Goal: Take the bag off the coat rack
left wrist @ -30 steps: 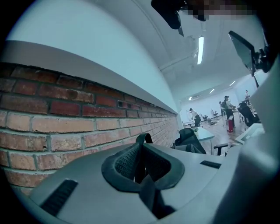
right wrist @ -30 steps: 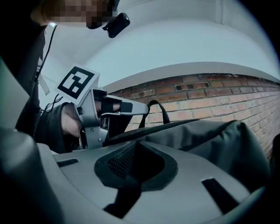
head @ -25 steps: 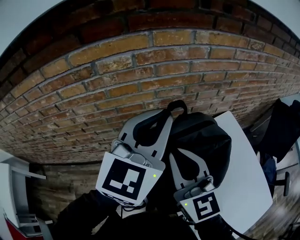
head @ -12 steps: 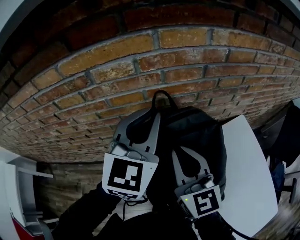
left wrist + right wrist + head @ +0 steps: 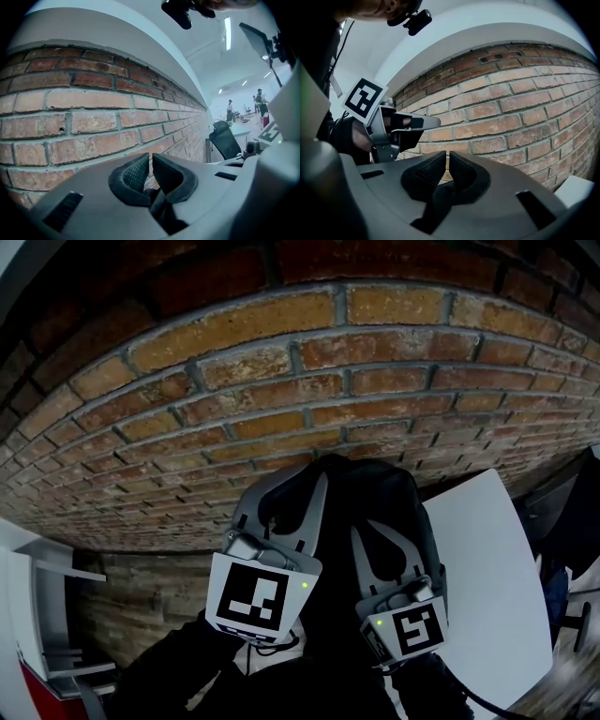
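Observation:
A black bag (image 5: 380, 498) hangs in front of the brick wall (image 5: 281, 381), carried by both grippers. In the head view my left gripper (image 5: 295, 486) reaches over the bag's upper left and my right gripper (image 5: 375, 532) lies across its front. The left gripper view shows the left gripper (image 5: 151, 157) shut, with a black strap (image 5: 159, 206) pinched between its pads. In the right gripper view my right gripper (image 5: 447, 154) is shut the same way on a black strap (image 5: 436, 201), and the left gripper (image 5: 426, 123) shows to its left. No coat rack is in view.
A white tabletop (image 5: 487, 577) lies right of the bag, close to the wall. A black office chair (image 5: 225, 140) stands further along the wall, with people far behind it. A white shelf unit (image 5: 37, 615) is at the lower left.
Both grippers and the bag have sunk a little and drifted along the wall. The bag's top handle loop, seen above the bag earlier, no longer shows. Both grips are unchanged.

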The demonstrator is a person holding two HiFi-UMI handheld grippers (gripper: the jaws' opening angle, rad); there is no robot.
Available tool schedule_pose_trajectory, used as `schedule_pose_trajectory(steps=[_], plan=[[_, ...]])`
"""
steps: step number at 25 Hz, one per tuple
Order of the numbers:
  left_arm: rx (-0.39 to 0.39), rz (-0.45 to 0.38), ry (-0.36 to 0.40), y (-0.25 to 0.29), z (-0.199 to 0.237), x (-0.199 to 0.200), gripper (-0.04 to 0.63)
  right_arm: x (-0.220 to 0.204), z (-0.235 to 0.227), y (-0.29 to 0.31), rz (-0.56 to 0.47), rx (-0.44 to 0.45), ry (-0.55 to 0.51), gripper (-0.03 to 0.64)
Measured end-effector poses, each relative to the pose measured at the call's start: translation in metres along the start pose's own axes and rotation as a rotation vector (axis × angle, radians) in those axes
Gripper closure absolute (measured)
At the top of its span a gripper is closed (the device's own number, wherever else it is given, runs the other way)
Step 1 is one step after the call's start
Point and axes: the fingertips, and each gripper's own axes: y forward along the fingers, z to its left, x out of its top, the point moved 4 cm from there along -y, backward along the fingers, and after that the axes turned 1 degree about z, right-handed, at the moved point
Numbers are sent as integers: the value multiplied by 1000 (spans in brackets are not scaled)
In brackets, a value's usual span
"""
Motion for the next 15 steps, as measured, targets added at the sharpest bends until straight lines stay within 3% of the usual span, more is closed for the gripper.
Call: schedule_pose_trajectory(steps=[15], plan=[[12,-38,-58,-57,-3,-9,565,-30,18,-22,112,-45,-12,589]])
